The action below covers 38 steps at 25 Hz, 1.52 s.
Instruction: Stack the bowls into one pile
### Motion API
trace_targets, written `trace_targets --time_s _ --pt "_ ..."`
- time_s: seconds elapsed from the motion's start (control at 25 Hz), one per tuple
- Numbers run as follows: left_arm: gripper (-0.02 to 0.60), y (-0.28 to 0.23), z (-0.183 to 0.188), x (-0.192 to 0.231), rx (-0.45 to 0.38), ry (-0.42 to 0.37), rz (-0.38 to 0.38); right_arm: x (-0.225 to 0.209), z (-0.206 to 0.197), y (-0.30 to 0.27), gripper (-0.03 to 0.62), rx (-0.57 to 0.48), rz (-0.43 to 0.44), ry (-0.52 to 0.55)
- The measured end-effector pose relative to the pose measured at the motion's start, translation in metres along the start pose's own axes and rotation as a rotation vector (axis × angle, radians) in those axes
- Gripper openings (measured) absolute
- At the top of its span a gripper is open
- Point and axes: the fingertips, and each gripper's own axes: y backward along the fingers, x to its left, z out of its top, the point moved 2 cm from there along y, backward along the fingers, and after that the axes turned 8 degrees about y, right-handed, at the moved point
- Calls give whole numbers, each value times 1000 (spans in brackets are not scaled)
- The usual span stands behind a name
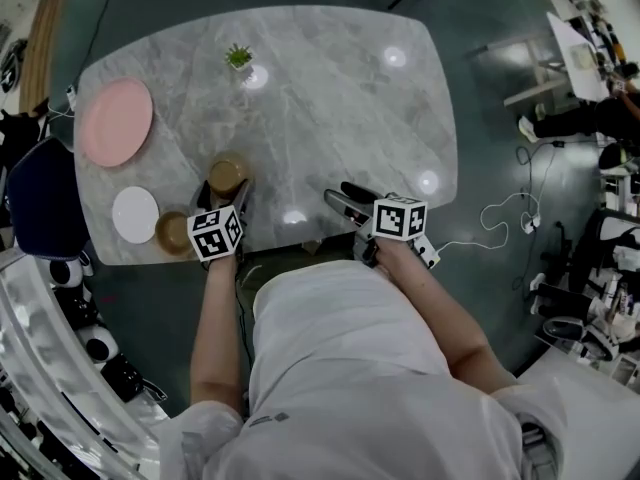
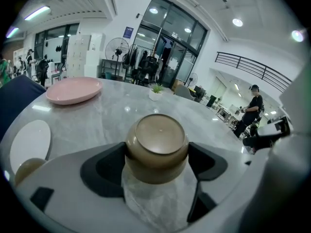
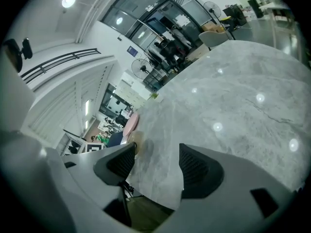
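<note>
The left gripper (image 2: 157,160) has its jaws clamped across the walls of the brown bowl (image 2: 156,147), near the counter's (image 1: 330,118) near edge. It looks glazed: stiff, slippery, breakable. A second bowl (image 1: 173,232) sits closer to the near-left corner. The right gripper (image 3: 156,161) jaws are apart and empty.

- Grey marble table (image 1: 330,118) dead centre, bright lamp reflections dotted across its top.
- Dark floor (image 1: 480,8) spreads out on every side of the table.
- A dark blue chair (image 1: 40,203) sits close at the table's left end.
- Past the table's far edge stand tall glass windows (image 2: 170,35), with a standing fan (image 2: 116,50) in front of them.
- High above the table there are round ceiling lights (image 2: 237,22) and white walls, and a railed balcony (image 2: 262,69) runs off to the right.
</note>
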Motion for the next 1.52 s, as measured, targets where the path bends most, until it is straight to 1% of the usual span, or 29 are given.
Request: trace_targets --time_s 0.2,0.32,0.52,0.76,0.92,1.08,1.24,1.36,1.52 --pt "405 26 -9 5 -33 62 21 17 -2 -18 290 55 49 52" --pt "405 45 -11 7 -63 98 32 31 -4 -30 290 80 106 70" --pt "405 76 -17 22 -101 166 44 67 -12 -59 285 134 192 101" --pt "405 107 -29 45 -122 227 54 110 -22 -90 284 199 268 150" --pt "405 123 -38 65 -137 294 28 135 -37 -115 281 241 304 172" --pt "405 130 -45 77 -131 334 -4 157 -48 -133 276 270 334 177" --pt "405 137 -49 90 -132 392 -57 183 -53 -149 275 273 357 181" --pt "405 137 -52 99 -121 431 -99 192 -62 -160 273 287 363 172" --pt "405 137 -56 110 -103 476 -144 196 -68 -169 273 292 346 173"
